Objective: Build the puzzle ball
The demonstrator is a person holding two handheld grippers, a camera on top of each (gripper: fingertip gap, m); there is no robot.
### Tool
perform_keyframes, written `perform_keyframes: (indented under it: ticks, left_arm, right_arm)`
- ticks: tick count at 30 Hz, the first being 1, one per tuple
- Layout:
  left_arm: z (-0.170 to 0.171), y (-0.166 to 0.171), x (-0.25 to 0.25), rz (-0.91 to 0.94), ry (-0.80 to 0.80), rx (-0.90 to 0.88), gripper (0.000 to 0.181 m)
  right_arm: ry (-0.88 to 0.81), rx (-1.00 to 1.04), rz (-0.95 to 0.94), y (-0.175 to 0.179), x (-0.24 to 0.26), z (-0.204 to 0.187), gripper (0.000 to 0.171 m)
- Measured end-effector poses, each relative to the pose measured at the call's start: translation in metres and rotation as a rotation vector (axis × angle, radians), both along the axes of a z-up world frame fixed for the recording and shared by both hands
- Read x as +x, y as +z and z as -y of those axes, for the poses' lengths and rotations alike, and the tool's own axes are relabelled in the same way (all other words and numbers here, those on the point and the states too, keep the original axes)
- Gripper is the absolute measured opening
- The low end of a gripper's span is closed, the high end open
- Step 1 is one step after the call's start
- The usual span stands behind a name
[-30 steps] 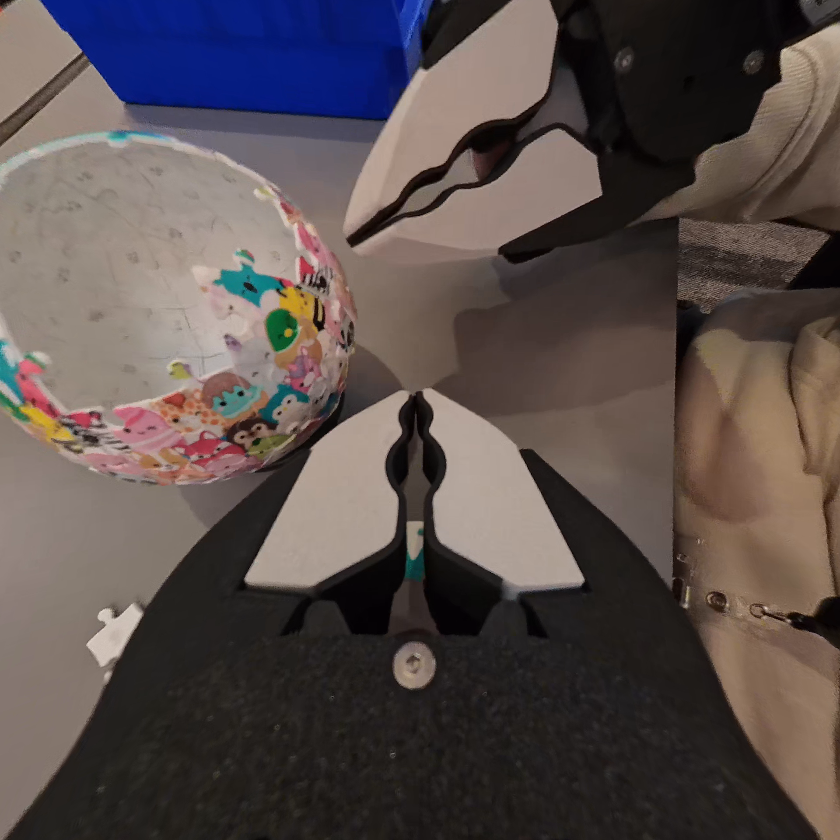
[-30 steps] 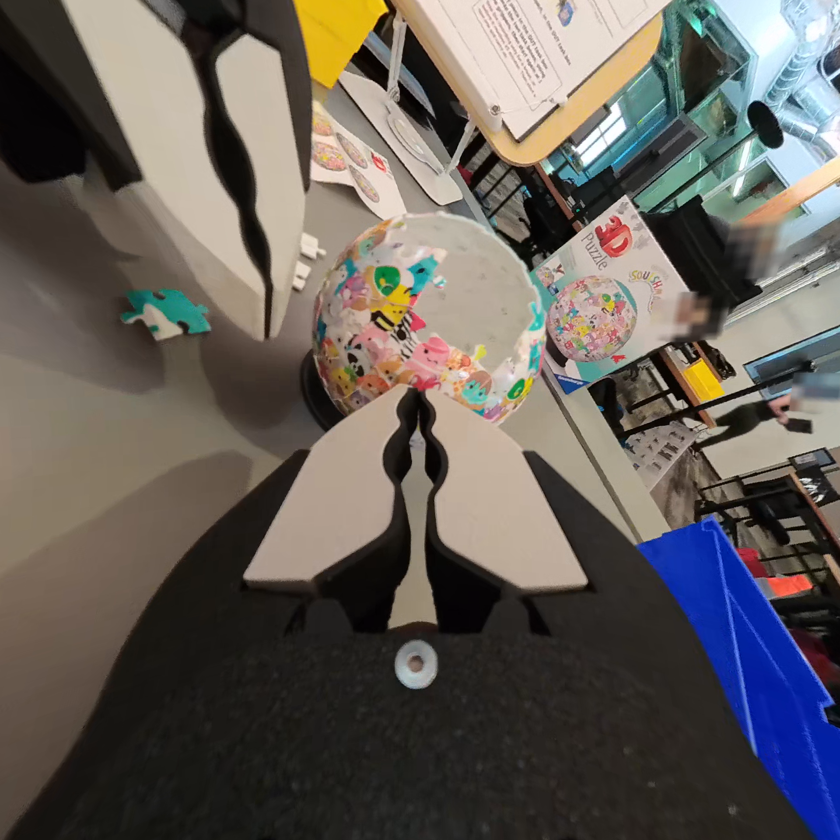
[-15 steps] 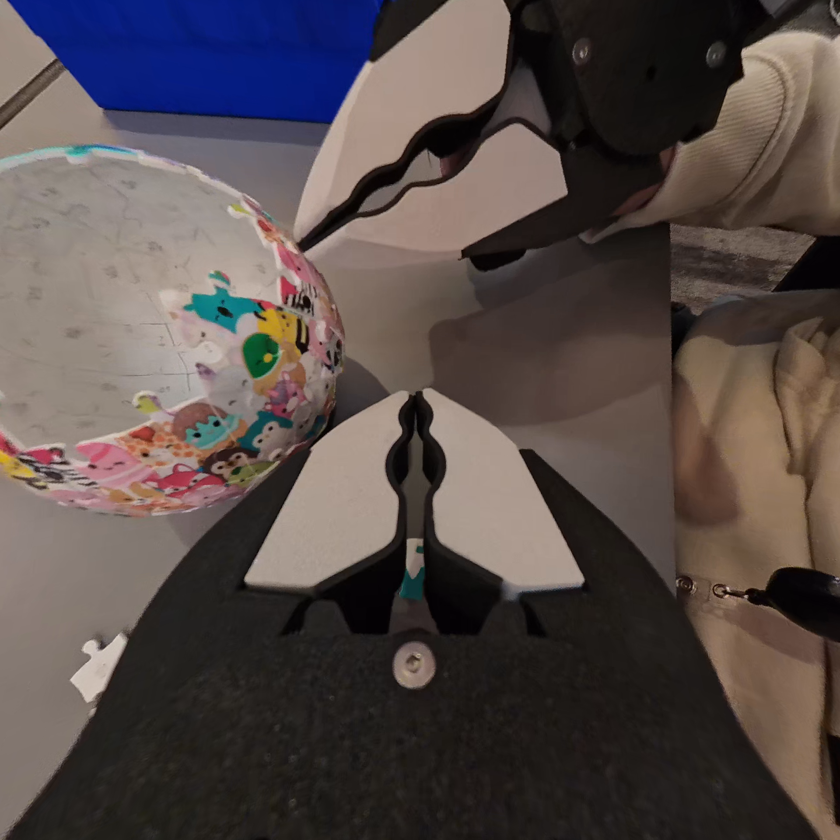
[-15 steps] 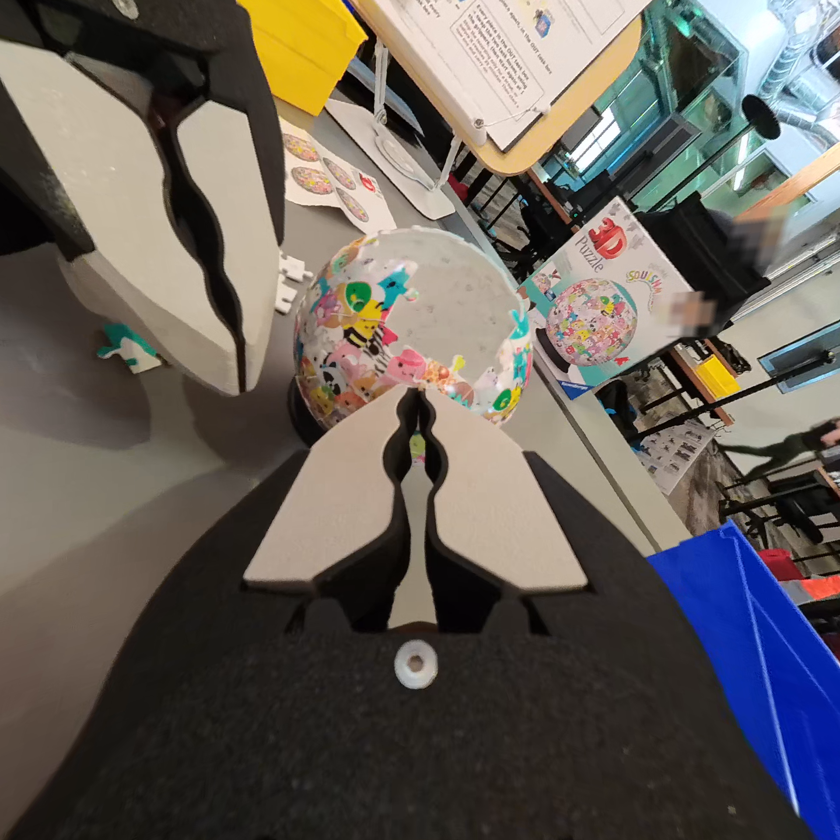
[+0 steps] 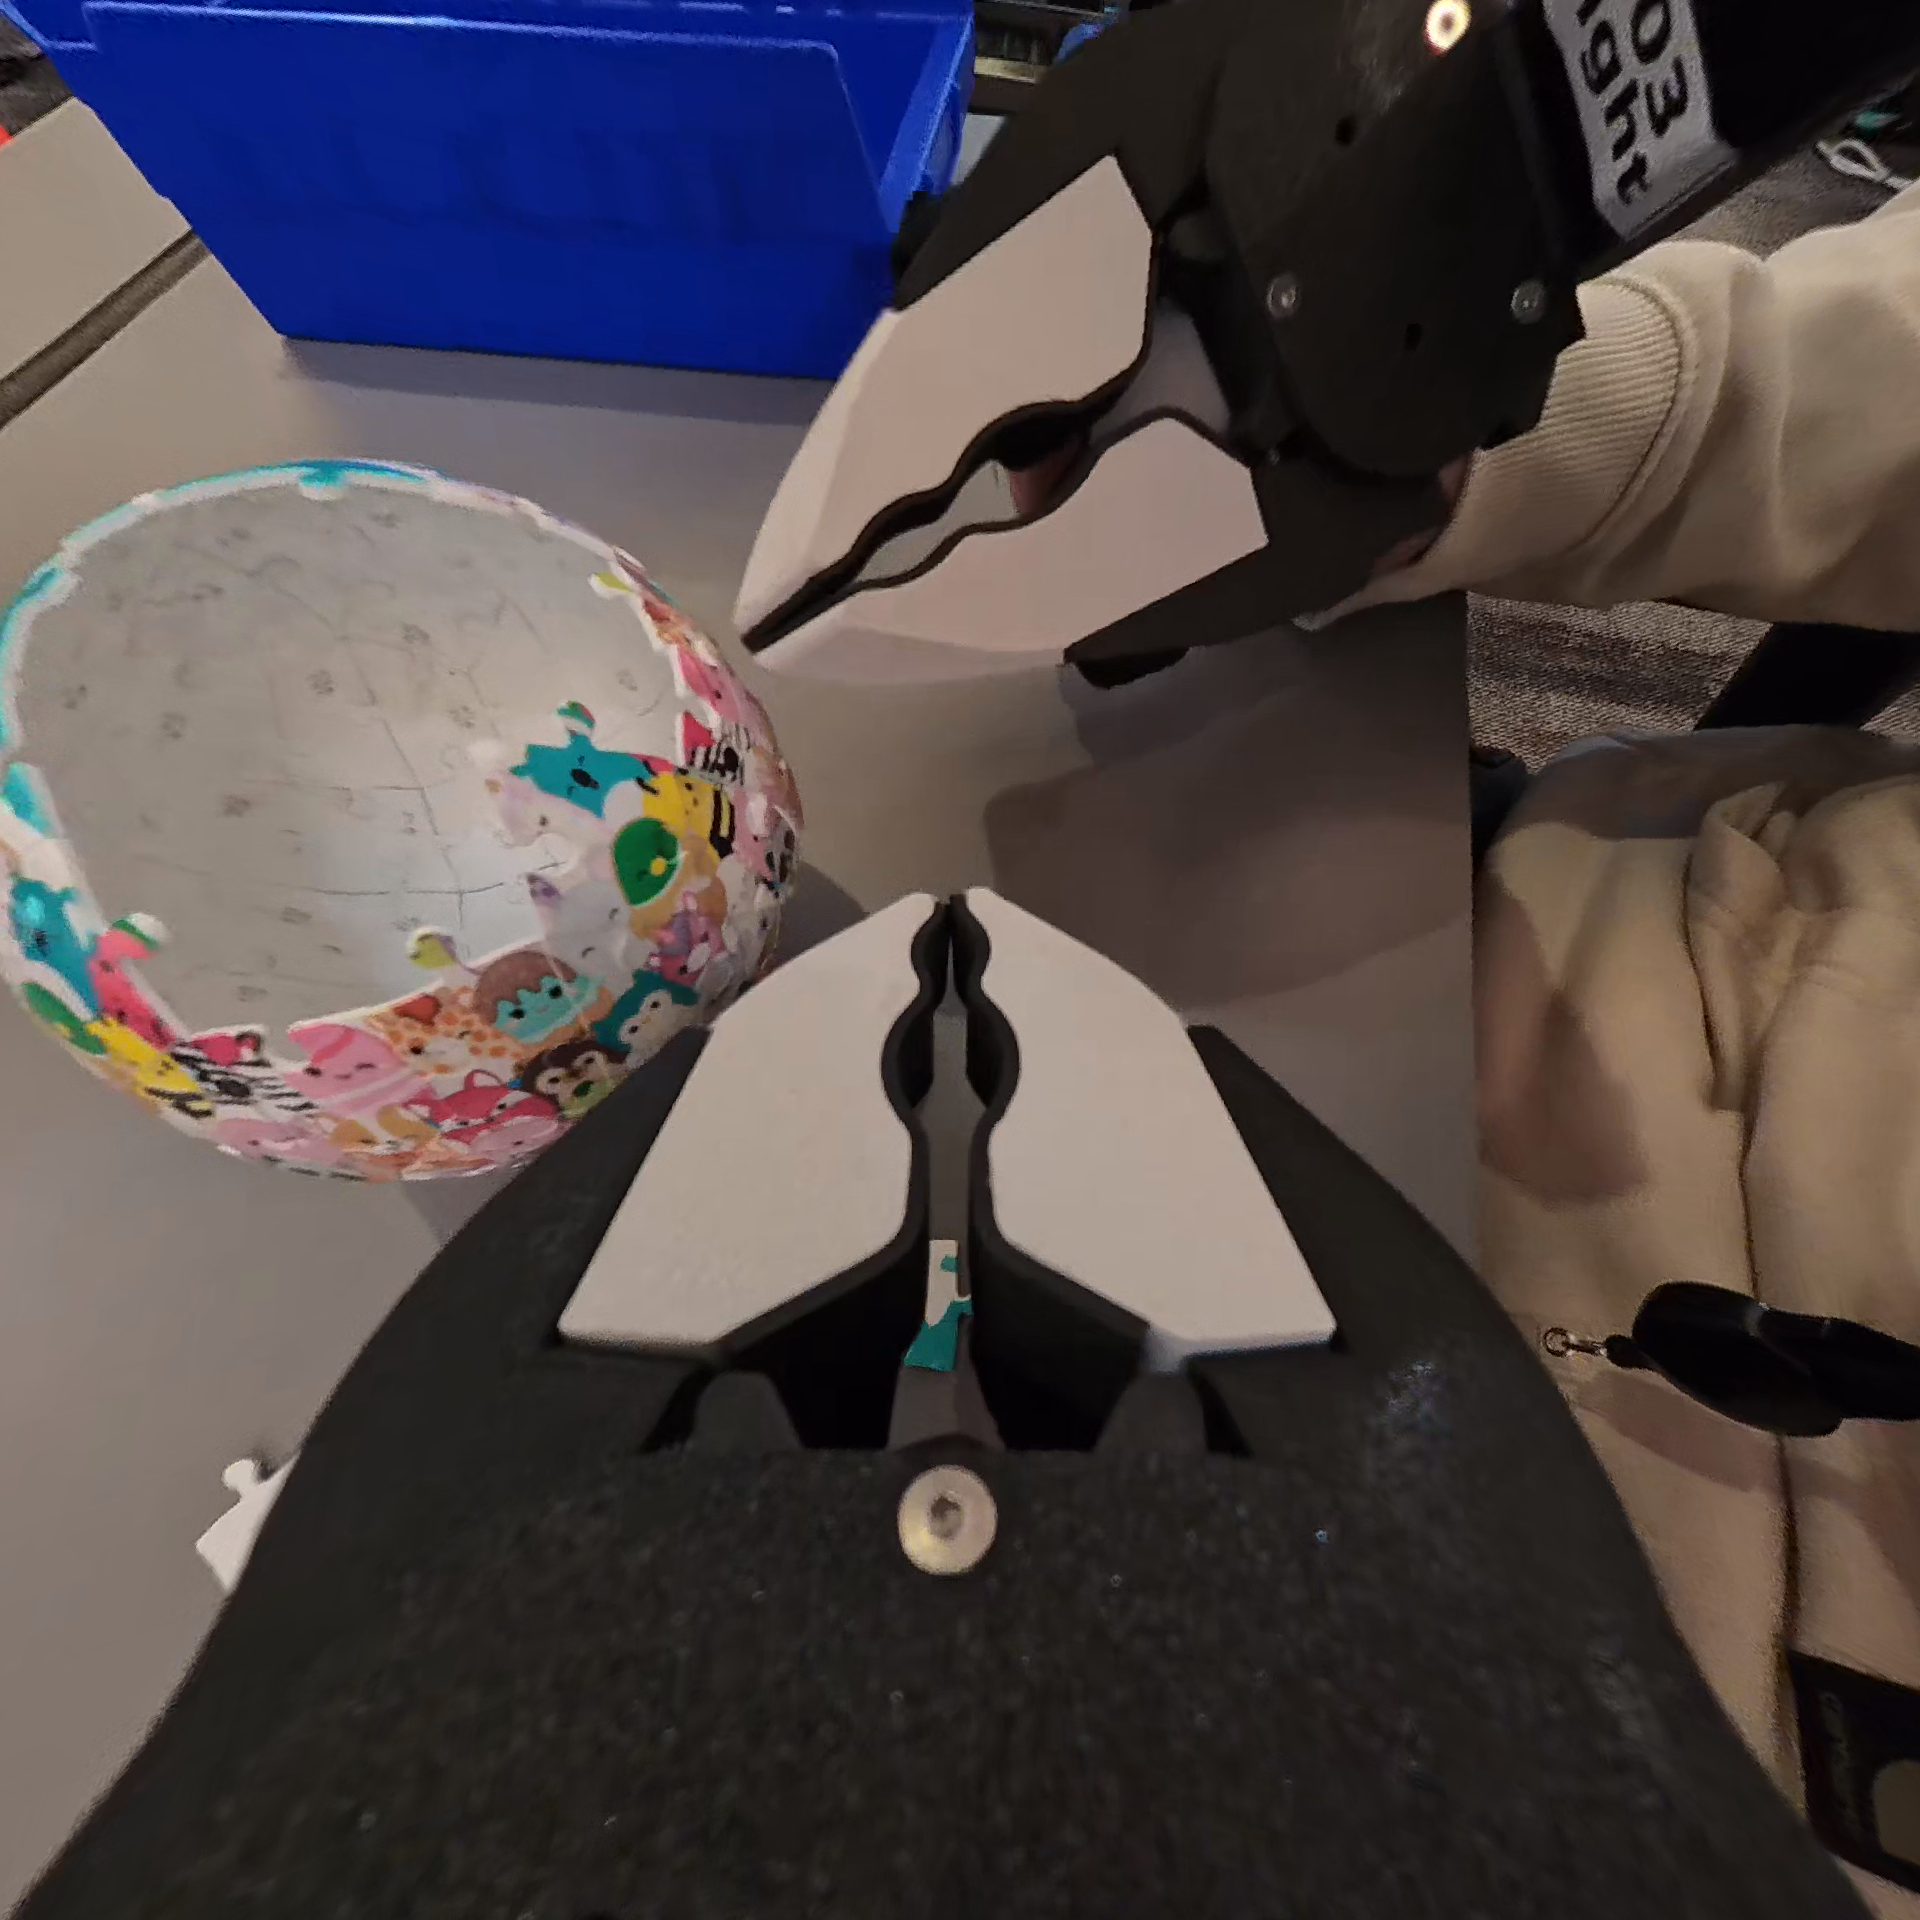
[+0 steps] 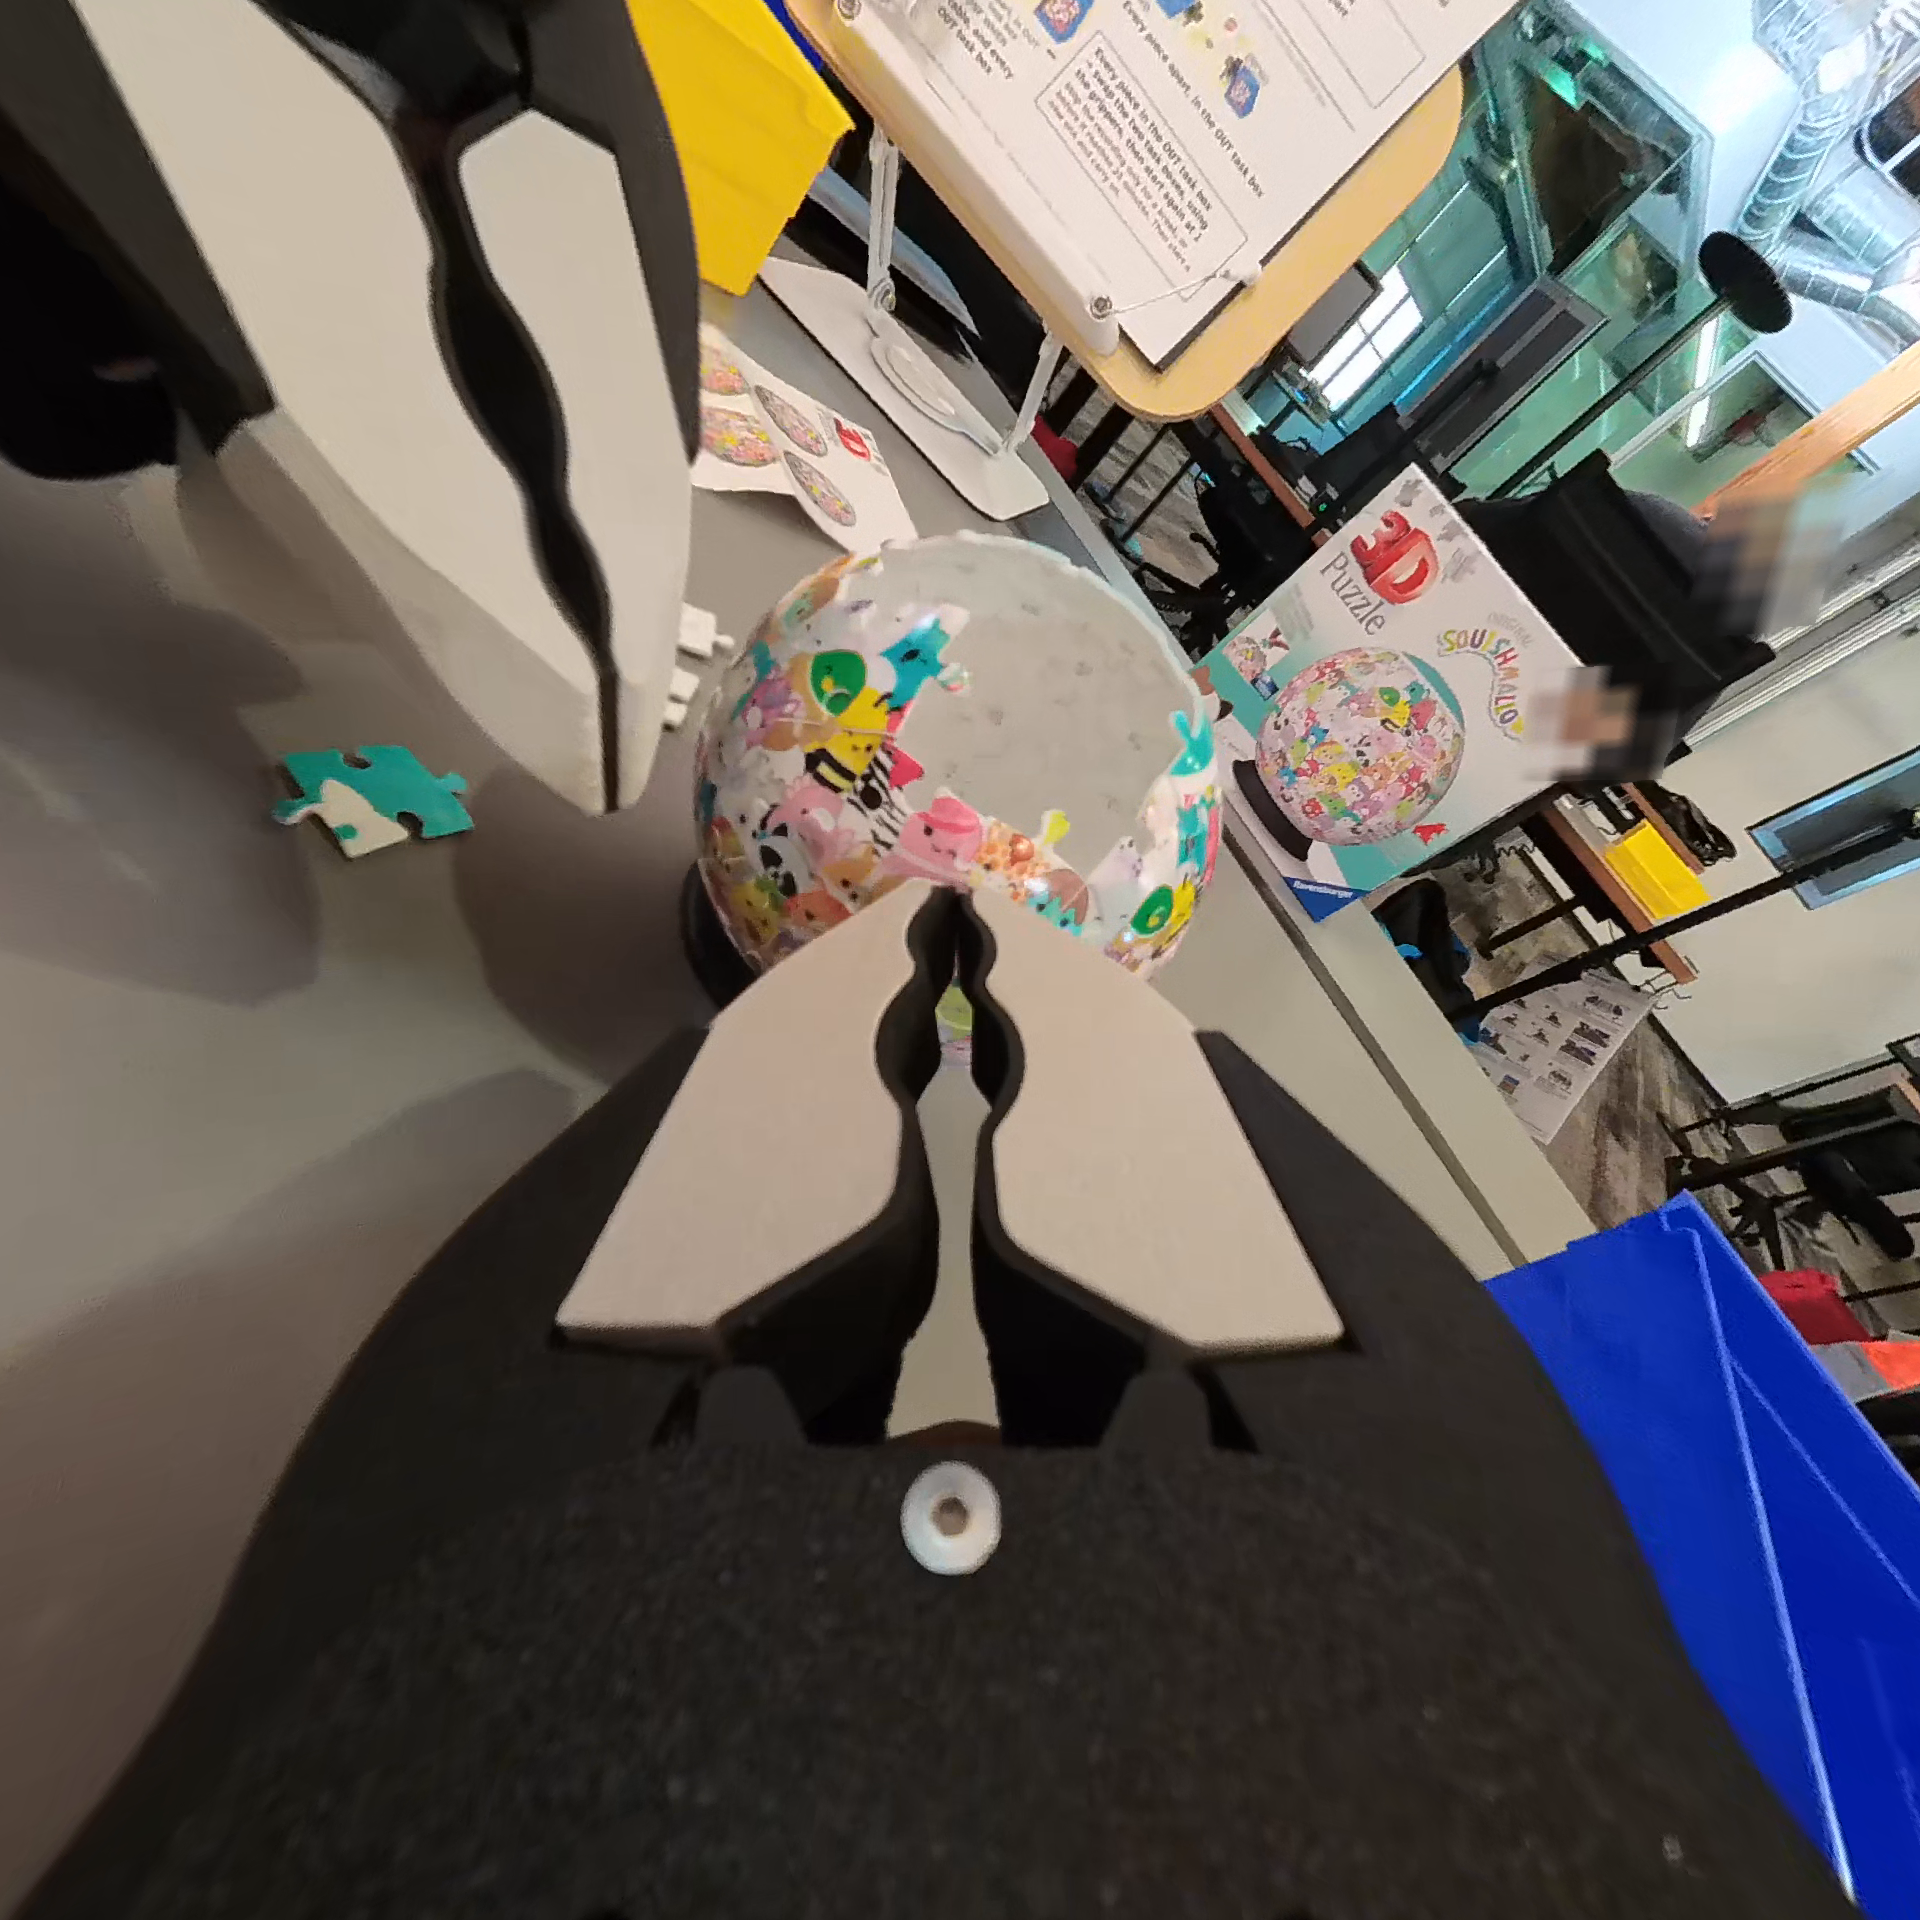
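Note:
The puzzle ball (image 5: 644,862) is a half-built open shell, colourful outside and white inside, on a black stand (image 6: 707,930); it also shows in the right wrist view (image 6: 831,769). My left gripper (image 5: 951,904) is shut just right of the ball, and its tip shows in the right wrist view (image 6: 608,795). A teal piece (image 6: 364,795) lies on the table under it and shows through the finger slit (image 5: 940,1309). My right gripper (image 6: 951,899) is shut and points at the ball's lower side; in the left wrist view its tip (image 5: 753,636) hovers beside the rim.
A blue bin (image 5: 520,177) stands behind the ball. A white piece (image 5: 234,1507) lies at the near left, with more white pieces (image 6: 691,665). A puzzle box (image 6: 1382,707), a leaflet (image 6: 790,457), a yellow bin (image 6: 748,135) and a board on a stand (image 6: 1143,156) surround the table. A person's beige clothing (image 5: 1714,1039) is at the right. The left gripper's tips are roughly 6 cm from the right gripper's. Left tips and right tips are each some 20 cm from the white piece (image 5: 234,1507).
The right gripper swung towards the ball's rim, then eased back a little and lower. The left gripper shifted only slightly. Both stayed shut.

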State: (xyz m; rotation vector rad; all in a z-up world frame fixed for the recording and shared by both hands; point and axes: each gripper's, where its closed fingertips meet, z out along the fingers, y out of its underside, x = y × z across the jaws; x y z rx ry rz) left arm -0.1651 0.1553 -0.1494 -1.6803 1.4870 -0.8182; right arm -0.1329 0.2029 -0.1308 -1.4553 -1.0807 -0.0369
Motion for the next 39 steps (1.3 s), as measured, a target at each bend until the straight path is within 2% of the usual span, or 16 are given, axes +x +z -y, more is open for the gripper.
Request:
perform_keyframes:
  ticks: [19, 25, 27, 31, 39]
  left_arm:
    - [0.001, -0.003, 0.000, -0.002, -0.012, -0.021, 0.000]
    - [0.001, -0.003, -0.001, -0.005, -0.009, -0.014, 0.000]
    - [0.001, -0.004, 0.000, -0.007, -0.013, -0.021, 0.000]
    - [0.001, -0.005, -0.002, -0.014, -0.012, -0.011, 0.000]
    - [0.001, -0.003, -0.002, -0.010, -0.012, -0.010, 0.000]
  right_arm:
    - [0.012, 0.004, 0.019, -0.001, -0.004, -0.008, 0.000]
    - [0.033, 0.005, -0.002, 0.003, -0.006, 0.000, 0.000]
    - [-0.012, -0.002, 0.042, -0.004, -0.002, -0.010, 0.000]
    - [0.026, 0.005, -0.025, 0.006, -0.001, 0.000, 0.000]
    - [0.039, 0.009, 0.004, 0.003, -0.010, -0.004, 0.000]
